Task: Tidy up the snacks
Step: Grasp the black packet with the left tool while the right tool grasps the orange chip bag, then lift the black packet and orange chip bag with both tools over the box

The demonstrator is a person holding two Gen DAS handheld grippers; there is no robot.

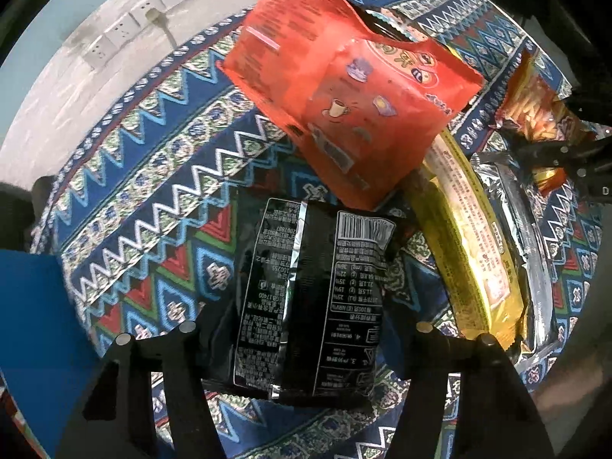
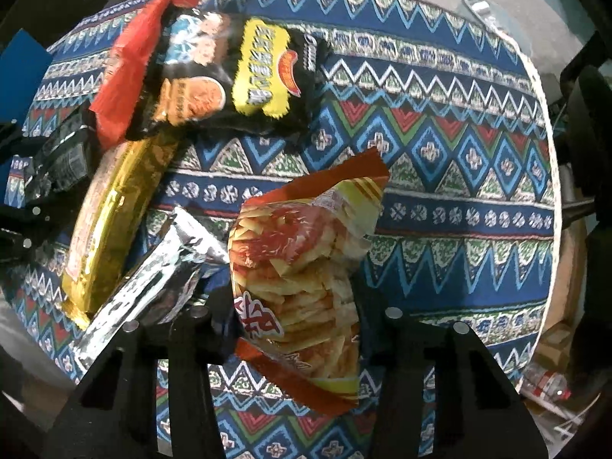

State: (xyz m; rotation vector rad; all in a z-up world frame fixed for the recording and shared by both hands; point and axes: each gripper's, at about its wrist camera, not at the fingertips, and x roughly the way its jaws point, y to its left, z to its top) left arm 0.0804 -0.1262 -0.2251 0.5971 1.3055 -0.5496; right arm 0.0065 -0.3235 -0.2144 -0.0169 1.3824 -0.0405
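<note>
My left gripper (image 1: 306, 329) clamps the glossy black foil packet (image 1: 306, 298), my right gripper (image 2: 294, 317) the clear chip bag (image 2: 302, 279); I'd lift both slowly, keeping the grips firm

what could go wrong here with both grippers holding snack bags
The left gripper pinches only the near edge of the black bag, so it may slip or swing. The red bag seems to rest partly on it, so lifting could drag that along. The right gripper squeezes the chip bag and may crush the chips.
</note>
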